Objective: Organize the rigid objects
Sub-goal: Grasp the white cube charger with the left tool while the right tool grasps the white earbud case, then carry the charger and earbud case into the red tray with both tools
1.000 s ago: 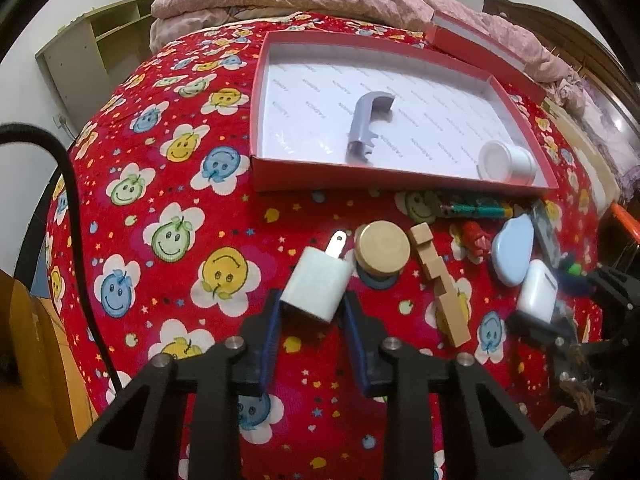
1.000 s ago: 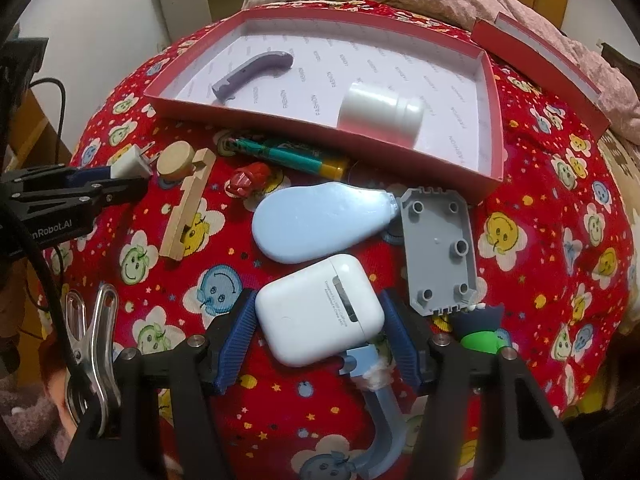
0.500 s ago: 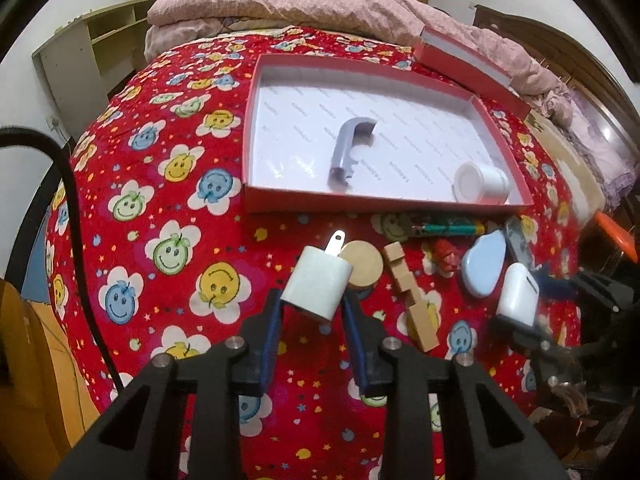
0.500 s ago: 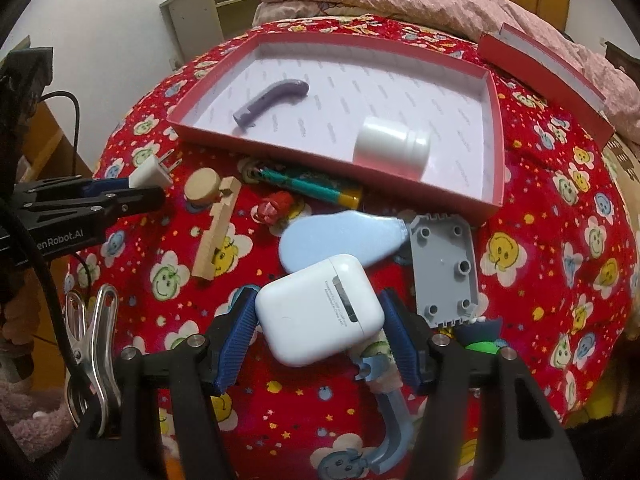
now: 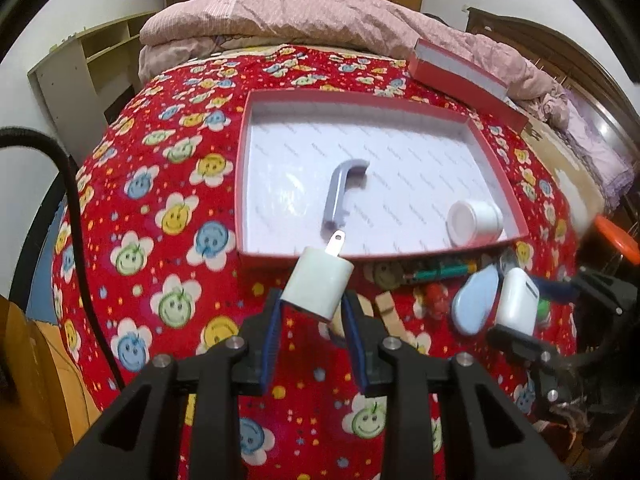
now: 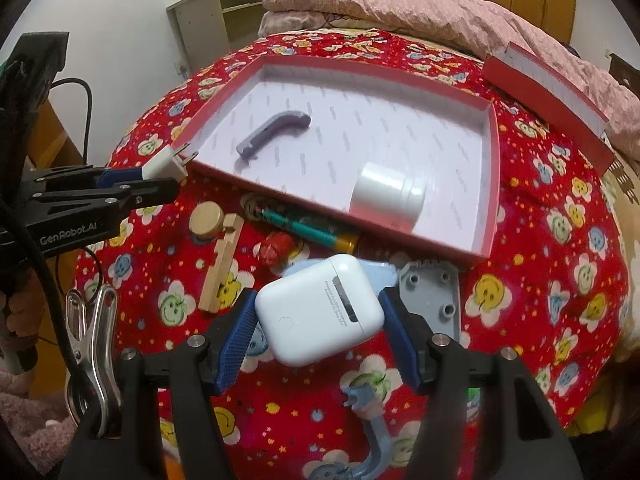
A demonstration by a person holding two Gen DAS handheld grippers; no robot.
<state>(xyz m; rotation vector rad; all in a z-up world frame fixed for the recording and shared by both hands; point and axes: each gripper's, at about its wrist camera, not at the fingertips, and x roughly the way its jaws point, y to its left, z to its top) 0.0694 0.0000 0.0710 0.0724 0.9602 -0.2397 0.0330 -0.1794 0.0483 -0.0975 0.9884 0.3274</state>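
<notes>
Ahead of both tongs lies an open red box [image 5: 496, 176] on a bed with a red smiley-flower cover [image 5: 168, 216]. Inside it are a grey curved handle [image 5: 340, 196] and a white jar [image 5: 474, 222] on its side. The box lid [image 5: 464, 76] lies farther off to the right, against a pink quilt [image 5: 320, 20].

Between the right tongs and the near wall of the box the clutter is thick: a wooden round knob [image 6: 206, 220], a notched wooden stick [image 6: 222, 264], a small red toy [image 6: 276, 248], a green and yellow pen [image 6: 312, 232], and a grey plate with holes [image 6: 430, 300] just right of the tongs. A pale blue flat piece is mostly hidden behind the held case. Below the tongs a light blue hooked part [image 6: 372, 432] is cut off at the frame edge; a metal clip [image 6: 92, 340] hangs at the left.

The left tongs [image 5: 314, 312] are narrow, clamped on a white plug adapter [image 5: 320, 286], its prongs pointing toward the box wall just ahead. The right tongs [image 6: 318, 316] stand wider, gripping a white earbud case [image 6: 320, 308] by its sides, lifted clear of the cover, with the box ahead and slightly above.
</notes>
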